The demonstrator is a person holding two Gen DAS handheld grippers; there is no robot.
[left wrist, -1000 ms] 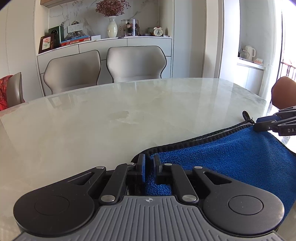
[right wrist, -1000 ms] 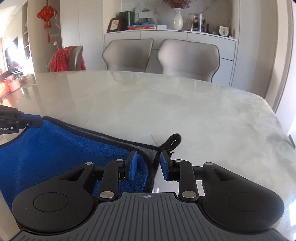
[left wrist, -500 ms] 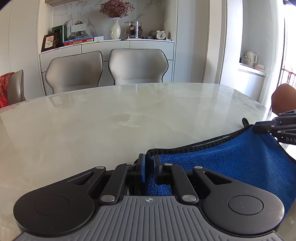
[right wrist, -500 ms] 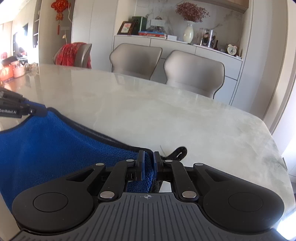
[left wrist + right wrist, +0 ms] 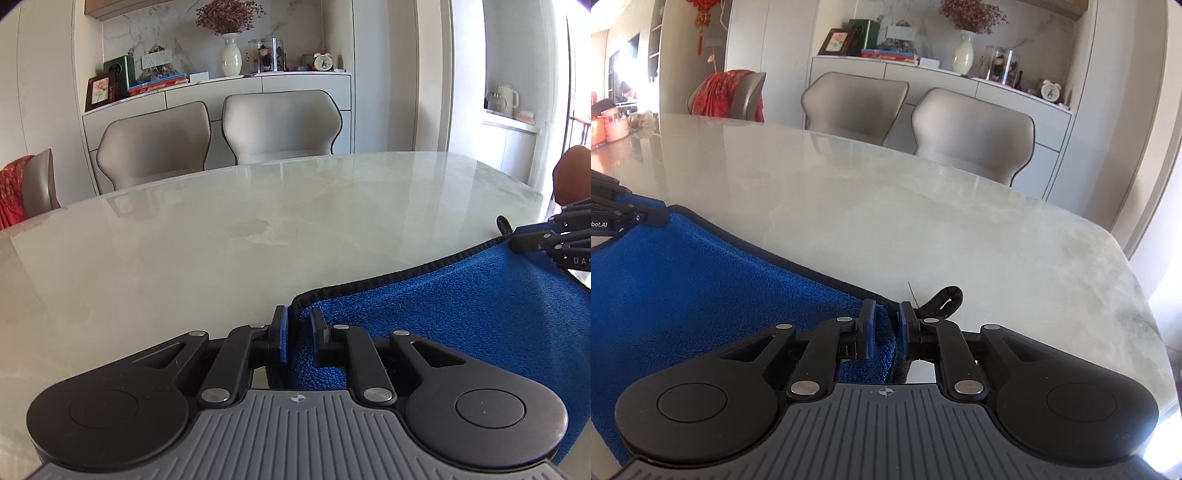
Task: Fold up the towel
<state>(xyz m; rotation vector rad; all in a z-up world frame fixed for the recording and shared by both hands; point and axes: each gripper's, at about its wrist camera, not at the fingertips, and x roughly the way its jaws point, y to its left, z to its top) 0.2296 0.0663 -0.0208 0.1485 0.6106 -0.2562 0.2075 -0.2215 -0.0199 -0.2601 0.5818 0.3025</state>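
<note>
Two pairs of fingers sit at neighbouring corners of the blue towel (image 5: 461,306), and both are opening. The left gripper (image 5: 298,334) has its fingers apart with the black-piped corner standing loosely in the gap, the pads no longer pressing it. The right gripper (image 5: 886,332) has its corner between its fingers too, the cloth bunched against the right pad, with a narrow gap on the other side, so it looks released or nearly so. Just beyond it lies the towel's black hanging loop (image 5: 943,301). The towel lies at the near edge of the marble table (image 5: 258,229), its bound edge sagging between the two corners. It looks light, soft and limp, with a plush pile that should grip well; the stitched corners seem the best places to take hold.
</note>
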